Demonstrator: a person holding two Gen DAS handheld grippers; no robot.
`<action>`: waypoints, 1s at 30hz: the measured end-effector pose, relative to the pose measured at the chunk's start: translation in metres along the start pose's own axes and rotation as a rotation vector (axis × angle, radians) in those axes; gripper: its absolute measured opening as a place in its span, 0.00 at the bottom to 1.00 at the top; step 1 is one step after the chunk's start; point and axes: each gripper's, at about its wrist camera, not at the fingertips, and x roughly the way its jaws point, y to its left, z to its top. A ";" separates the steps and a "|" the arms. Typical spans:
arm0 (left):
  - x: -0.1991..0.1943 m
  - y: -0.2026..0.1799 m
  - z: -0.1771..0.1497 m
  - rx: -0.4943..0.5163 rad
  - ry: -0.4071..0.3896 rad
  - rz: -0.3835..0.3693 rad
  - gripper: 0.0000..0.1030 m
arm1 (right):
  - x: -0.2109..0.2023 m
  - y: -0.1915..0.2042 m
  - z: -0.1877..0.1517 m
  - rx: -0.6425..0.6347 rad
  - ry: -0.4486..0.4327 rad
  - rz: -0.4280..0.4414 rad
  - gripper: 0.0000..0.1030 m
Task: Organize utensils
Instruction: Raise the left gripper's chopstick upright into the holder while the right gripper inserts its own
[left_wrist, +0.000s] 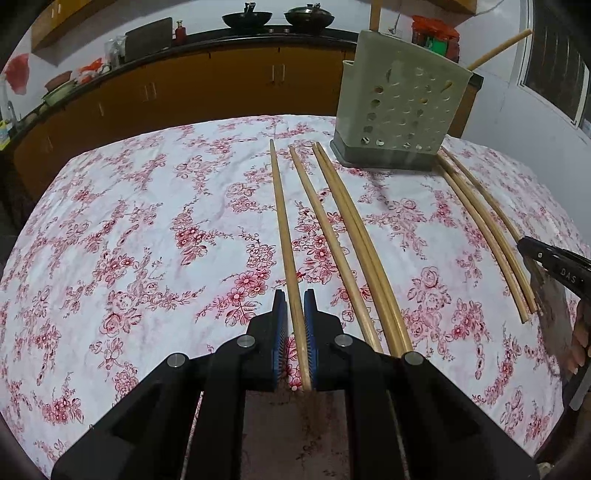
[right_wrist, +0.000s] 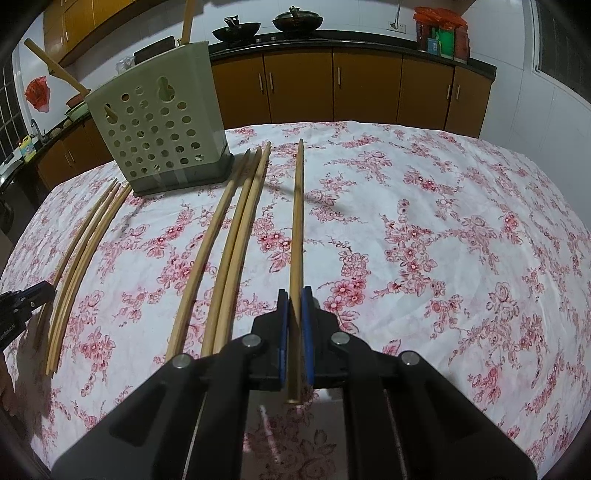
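Note:
Several long wooden chopsticks lie on the floral tablecloth (left_wrist: 129, 221). My left gripper (left_wrist: 294, 295) has its blue pads on either side of the leftmost chopstick (left_wrist: 284, 236), nearly closed on it; the chopstick still lies on the cloth. My right gripper (right_wrist: 294, 293) is shut on another chopstick (right_wrist: 297, 221), which points away from me, its tip low over the cloth. A pale green perforated utensil holder (left_wrist: 399, 103) stands at the far side, with two wooden sticks rising from it; it also shows in the right wrist view (right_wrist: 159, 122).
Three chopsticks (left_wrist: 354, 236) lie right of the left gripper and three more (left_wrist: 484, 229) beyond the holder's corner. Each gripper shows at the other view's edge, the right gripper (left_wrist: 554, 266) and the left gripper (right_wrist: 22, 306). Kitchen cabinets (right_wrist: 369, 85) stand behind the table.

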 end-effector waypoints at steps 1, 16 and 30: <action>0.000 0.000 0.000 -0.001 0.000 0.000 0.11 | 0.000 0.000 0.000 0.000 0.000 0.000 0.09; -0.019 0.006 0.022 -0.033 -0.077 -0.023 0.07 | -0.052 -0.006 0.026 0.031 -0.185 0.027 0.08; -0.120 0.028 0.069 -0.140 -0.381 -0.067 0.07 | -0.142 -0.013 0.065 0.069 -0.461 0.058 0.08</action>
